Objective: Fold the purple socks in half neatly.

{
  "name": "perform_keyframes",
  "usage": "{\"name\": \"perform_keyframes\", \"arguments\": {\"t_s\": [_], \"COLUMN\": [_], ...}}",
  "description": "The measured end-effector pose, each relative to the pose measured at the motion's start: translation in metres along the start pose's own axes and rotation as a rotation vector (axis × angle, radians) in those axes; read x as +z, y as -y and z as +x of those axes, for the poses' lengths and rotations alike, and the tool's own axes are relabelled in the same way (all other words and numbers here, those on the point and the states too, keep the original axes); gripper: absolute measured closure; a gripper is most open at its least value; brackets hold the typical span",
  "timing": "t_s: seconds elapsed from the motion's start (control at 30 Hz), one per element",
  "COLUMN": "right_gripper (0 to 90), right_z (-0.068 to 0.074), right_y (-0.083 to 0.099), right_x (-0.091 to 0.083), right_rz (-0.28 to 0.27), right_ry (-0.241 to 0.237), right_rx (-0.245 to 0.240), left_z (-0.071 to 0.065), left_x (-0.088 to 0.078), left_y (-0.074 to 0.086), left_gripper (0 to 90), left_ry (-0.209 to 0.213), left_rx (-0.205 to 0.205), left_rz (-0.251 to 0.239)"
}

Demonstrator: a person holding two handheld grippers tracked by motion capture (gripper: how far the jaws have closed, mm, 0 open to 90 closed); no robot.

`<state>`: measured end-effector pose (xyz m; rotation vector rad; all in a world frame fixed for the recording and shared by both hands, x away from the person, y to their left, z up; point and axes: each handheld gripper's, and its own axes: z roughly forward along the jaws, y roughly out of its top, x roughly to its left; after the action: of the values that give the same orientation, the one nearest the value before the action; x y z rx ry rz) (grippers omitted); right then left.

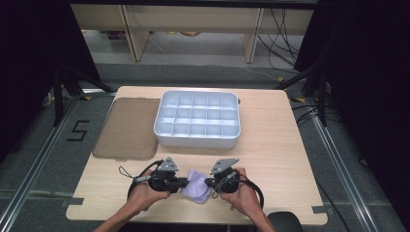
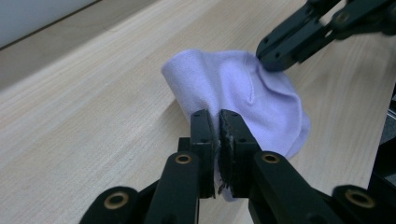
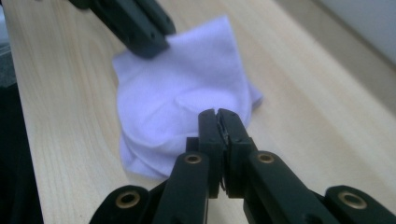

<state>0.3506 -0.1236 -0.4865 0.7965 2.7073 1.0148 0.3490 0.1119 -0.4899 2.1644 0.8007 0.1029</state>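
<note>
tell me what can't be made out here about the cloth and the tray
- Lilac cloth: in the high view, both edges are covered by the left hand-held gripper and the right hand-held gripper.
- Cloth's gripped edge: in the left gripper view, it is hidden between the shut jaws.
- Cloth's type: crumpled, so sock or rag cannot be told.
- White compartment tray: in the right gripper view, it is blurred and cut off at the top right corner.

Grey floor (image 1: pixel 43 145), black drapes (image 1: pixel 29 53)
</note>
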Motion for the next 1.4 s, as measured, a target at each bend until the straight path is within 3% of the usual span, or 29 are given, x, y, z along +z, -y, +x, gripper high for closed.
{"name": "perform_keyframes", "arguments": {"t_s": [0.07, 0.13, 0.17, 0.23, 0.27, 0.4, 0.43, 0.47, 0.53, 0.63, 0.73, 0.8, 0.83, 0.87, 0.9, 0.97, 1.0, 1.03, 1.1, 1.13, 1.2, 1.23, 1.27, 1.33, 1.37, 1.4], "right_gripper": [89.2, 89.2, 89.2, 89.3, 89.3, 89.3, 89.3, 89.4, 89.4, 89.4, 89.4, 89.4, 89.4, 89.3, 88.8, 87.5, 86.8, 86.8, 87.2, 87.5, 87.7, 87.9, 87.9, 88.0, 88.0, 87.9], "right_z": [-0.001, -0.003, -0.004, -0.006, -0.006, -0.008, -0.007, -0.007, -0.009, -0.011, -0.014, -0.017, -0.017, -0.020, -0.021, -0.026, -0.029, -0.031, -0.039, -0.038, -0.038, -0.038, -0.037, -0.033, -0.031, -0.029], "right_y": [0.001, 0.001, 0.001, 0.001, 0.001, 0.001, 0.001, 0.001, 0.001, 0.002, 0.003, 0.004, 0.004, 0.005, 0.005, 0.007, 0.008, 0.008, 0.007, 0.006, 0.002, 0.001, -0.001, -0.004, -0.006, -0.008], "right_x": [0.006, 0.008, 0.008, 0.010, 0.008, 0.009, 0.009, 0.009, 0.010, 0.011, 0.010, 0.012, 0.010, 0.009, 0.010, 0.007, 0.006, 0.003, -0.003, -0.009, -0.018, -0.022, -0.024, -0.023, -0.021, -0.018], "right_rz": [0.034, 0.027, 0.036, 0.028, 0.036, 0.026, 0.036, 0.035, 0.022, 0.009, 0.010, -0.009, 0.015, 0.009, 0.005, 0.005, 0.003, 0.008, -0.059, -0.072, -0.110, -0.101, -0.109, -0.113, -0.110, -0.123], "right_ry": [-0.008, -0.014, -0.015, -0.027, -0.024, -0.023, -0.022, -0.025, -0.031, -0.046, -0.063, -0.079, -0.087, -0.096, -0.105, -0.091, -0.074, -0.051, -0.030, -0.020, -0.006, -0.007, -0.010, -0.023, -0.030, -0.039], "right_rx": [0.003, 0.002, 0.011, -0.001, 0.018, 0.017, 0.032, 0.034, 0.018, 0.049, 0.058, 0.054, 0.083, 0.082, 0.098, 0.105, 0.096, 0.099, 0.059, 0.100, 0.092, 0.079, 0.078, 0.066, 0.061, 0.053], "left_z": [-0.002, -0.004, -0.005, -0.008, -0.010, -0.019, -0.023, -0.025, -0.028, -0.033, -0.036, -0.037, -0.038, -0.039, -0.041, -0.040, -0.043, -0.042, -0.042, -0.043, -0.044, -0.042, -0.044, -0.042, -0.044, -0.043], "left_x": [-0.001, -0.001, -0.001, -0.001, -0.001, 0.002, 0.005, 0.006, 0.011, 0.016, 0.023, 0.027, 0.029, 0.031, 0.032, 0.034, 0.037, 0.039, 0.042, 0.044, 0.045, 0.044, 0.044, 0.043, 0.045, 0.044], "left_y": [-0.001, -0.002, -0.004, -0.006, -0.007, -0.011, -0.012, -0.014, -0.017, -0.018, -0.016, -0.016, -0.016, -0.016, -0.016, -0.016, -0.015, -0.015, -0.014, -0.013, -0.013, -0.013, -0.012, -0.013, -0.013, -0.013], "left_gripper": [83.4, 83.2, 83.2, 83.1, 83.1, 82.8, 82.8, 82.9, 82.8, 82.9, 82.9, 82.9, 82.9, 82.8, 82.8, 82.9, 82.9, 83.0, 83.0, 83.0, 83.0, 83.0, 83.1, 83.0, 83.0, 83.0], "left_ry": [-0.002, 0.006, 0.006, 0.004, 0.006, 0.046, 0.065, 0.067, 0.066, 0.058, 0.057, 0.047, 0.046, 0.043, 0.034, 0.031, 0.033, 0.030, 0.027, 0.025, 0.020, 0.024, 0.024, 0.019, 0.024, 0.020], "left_rx": [0.007, -0.004, 0.015, 0.016, 0.027, 0.032, 0.009, 0.027, 0.045, 0.059, 0.043, 0.074, 0.087, 0.110, 0.106, 0.144, 0.107, 0.127, 0.152, 0.142, 0.149, 0.159, 0.134, 0.169, 0.148, 0.156], "left_rz": [-0.005, -0.017, -0.022, -0.031, -0.033, -0.052, -0.058, -0.060, -0.063, -0.062, -0.063, -0.059, -0.054, -0.049, -0.045, -0.025, -0.036, -0.032, -0.006, -0.009, -0.021, -0.012, -0.007, 0.000, -0.020, -0.009]}}
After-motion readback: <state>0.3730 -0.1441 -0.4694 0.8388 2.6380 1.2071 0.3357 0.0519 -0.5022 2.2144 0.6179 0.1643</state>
